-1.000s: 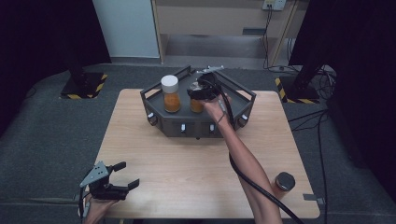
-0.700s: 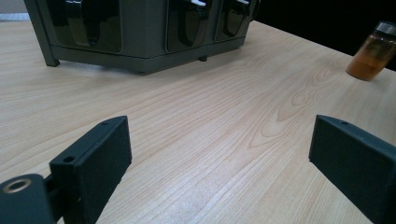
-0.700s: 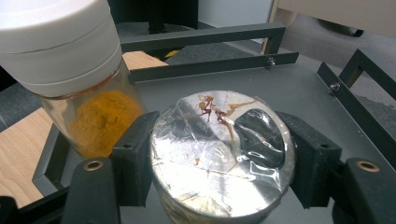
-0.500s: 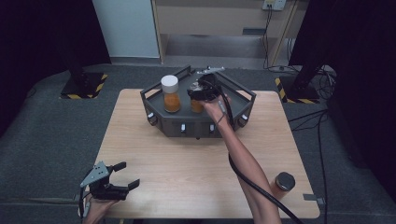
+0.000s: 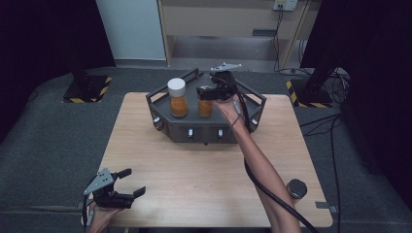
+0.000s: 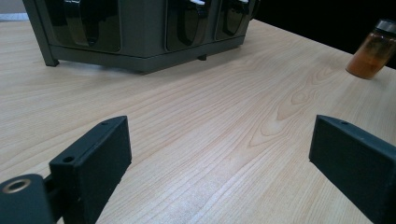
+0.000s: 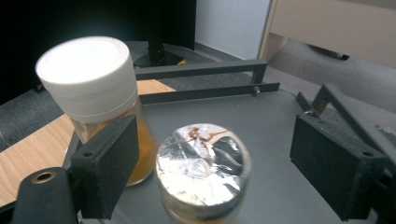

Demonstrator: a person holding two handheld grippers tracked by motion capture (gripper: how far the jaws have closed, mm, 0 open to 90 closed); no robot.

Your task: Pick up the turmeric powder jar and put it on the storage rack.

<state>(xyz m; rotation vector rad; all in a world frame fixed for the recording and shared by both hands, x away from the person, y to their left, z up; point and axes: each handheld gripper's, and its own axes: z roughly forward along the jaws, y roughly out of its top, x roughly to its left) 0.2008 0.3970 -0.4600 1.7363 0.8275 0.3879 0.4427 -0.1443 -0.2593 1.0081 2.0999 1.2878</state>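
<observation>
Right gripper view | right gripper [image 7: 210, 177] jaws just opened around foil-topped jar [image 7: 201, 172] | left gripper [image 6: 219, 163] jaws apart

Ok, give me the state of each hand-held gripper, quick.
Left hand-held gripper: open, holding nothing, above the table.
Right hand-held gripper: jaws just opened, foil-topped jar between them, not gripped.

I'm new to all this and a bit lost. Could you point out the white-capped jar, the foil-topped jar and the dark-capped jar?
white-capped jar [image 7: 84, 70], right gripper view, on its white cap.
foil-topped jar [image 7: 203, 158], right gripper view, on its foil seal.
dark-capped jar [image 5: 297, 188], high view, on its dark cap.
</observation>
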